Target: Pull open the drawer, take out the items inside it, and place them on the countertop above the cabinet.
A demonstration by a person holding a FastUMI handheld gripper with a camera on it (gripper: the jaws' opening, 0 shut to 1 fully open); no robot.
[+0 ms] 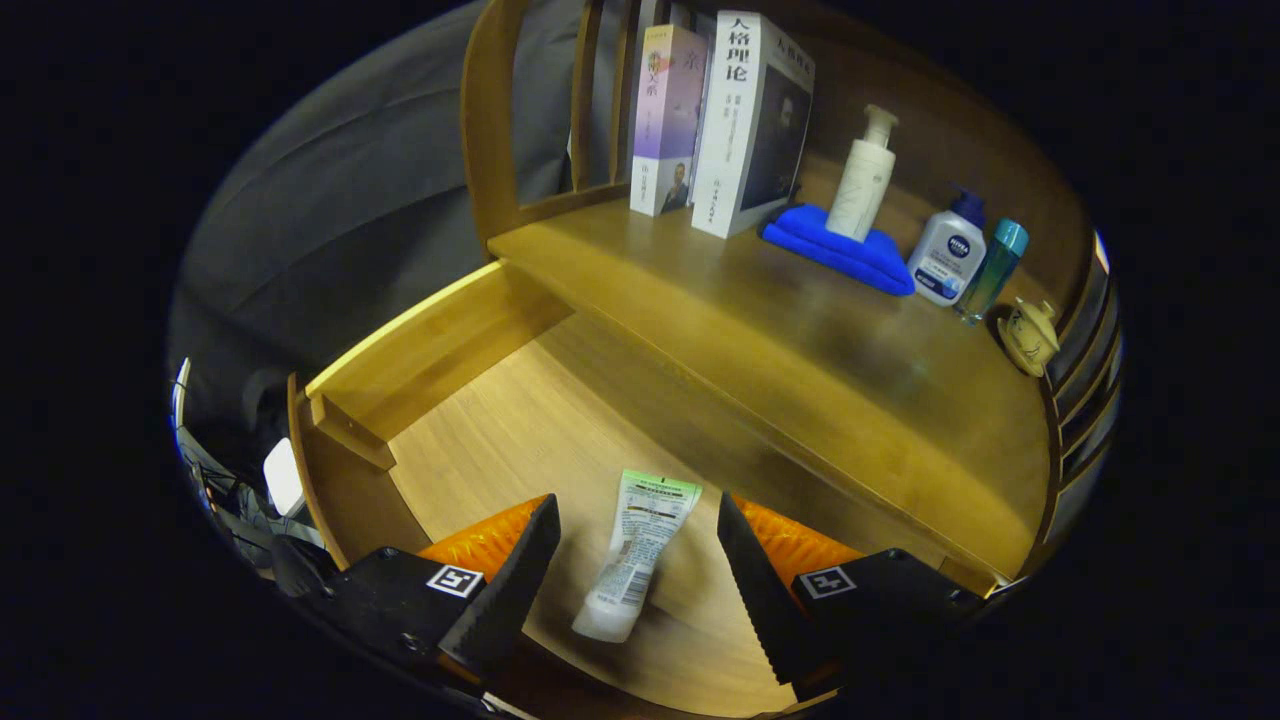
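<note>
The gripper (630, 560) has its 2 fingers spread wide, released, gripping nothing. Between them, clear of both, a tube (636, 567) lies flat on the floor of the open drawer (500, 440). Its long axis runs roughly along the fingers, leaning a little to the right as it goes away: the rounded cap end points back toward the gripper, and the flat, crimped, greenish end points ahead toward the cabinet. The tube is pale, soft-looking plastic with printed text on its face.

The drawer is pale wood with a fine straight grain; its left side wall (420, 350) is a thick plank with a lighter top edge.

Beyond the drawer, the worktop (800, 350) of the cabinet is smooth, glossy, darker wood. At its back stand 2 upright books (720, 120) side by side. To their right a folded blue cloth (835, 250) carries a slim white pump bottle (862, 180). Further right stand a squat white bottle with a dark cap (948, 252), touching or just beside a narrow teal bottle (992, 268), and then a small tan figurine (1030, 335) near slatted wooden rails (1085, 360).
</note>
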